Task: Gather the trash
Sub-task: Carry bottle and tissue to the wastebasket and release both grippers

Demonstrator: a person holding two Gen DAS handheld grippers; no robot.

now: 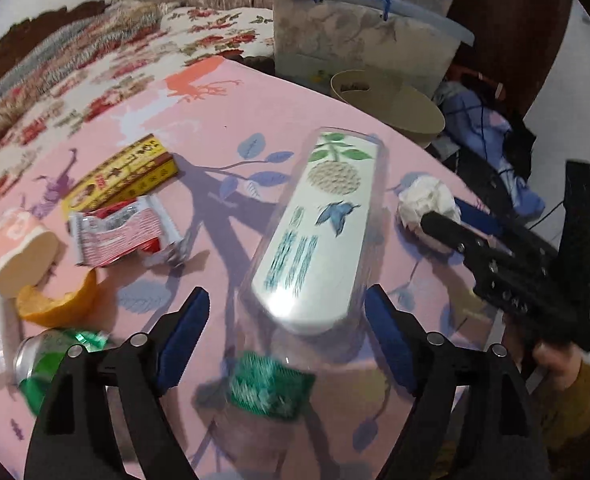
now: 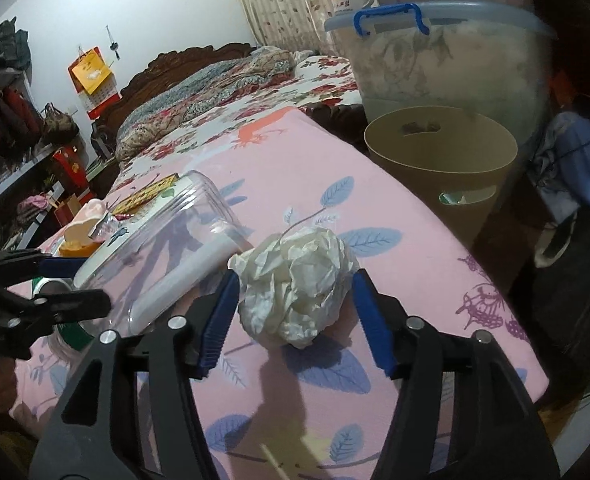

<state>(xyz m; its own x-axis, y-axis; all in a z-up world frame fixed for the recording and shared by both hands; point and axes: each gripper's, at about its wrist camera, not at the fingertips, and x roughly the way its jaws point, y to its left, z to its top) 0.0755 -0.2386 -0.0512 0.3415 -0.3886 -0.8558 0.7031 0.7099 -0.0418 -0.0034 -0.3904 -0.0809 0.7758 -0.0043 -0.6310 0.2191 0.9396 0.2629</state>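
Observation:
A clear plastic jar (image 1: 315,232) with a white printed label lies on its side on the pink cloth. My left gripper (image 1: 287,332) is open, its blue pads either side of the jar's near end. A crumpled white paper ball (image 2: 295,284) lies between the open blue pads of my right gripper (image 2: 291,320); it also shows in the left wrist view (image 1: 427,208). The jar shows left of the ball in the right wrist view (image 2: 163,252). A tan waste bin (image 2: 443,164) stands beyond the table's far right edge.
On the left lie a yellow box (image 1: 123,176), a red-white wrapper (image 1: 123,236), an orange peel (image 1: 59,304), a green can (image 1: 51,364) and a pink-tan object (image 1: 23,252). A lidded clear storage tub (image 1: 359,36) stands behind the bin. A bed lies beyond.

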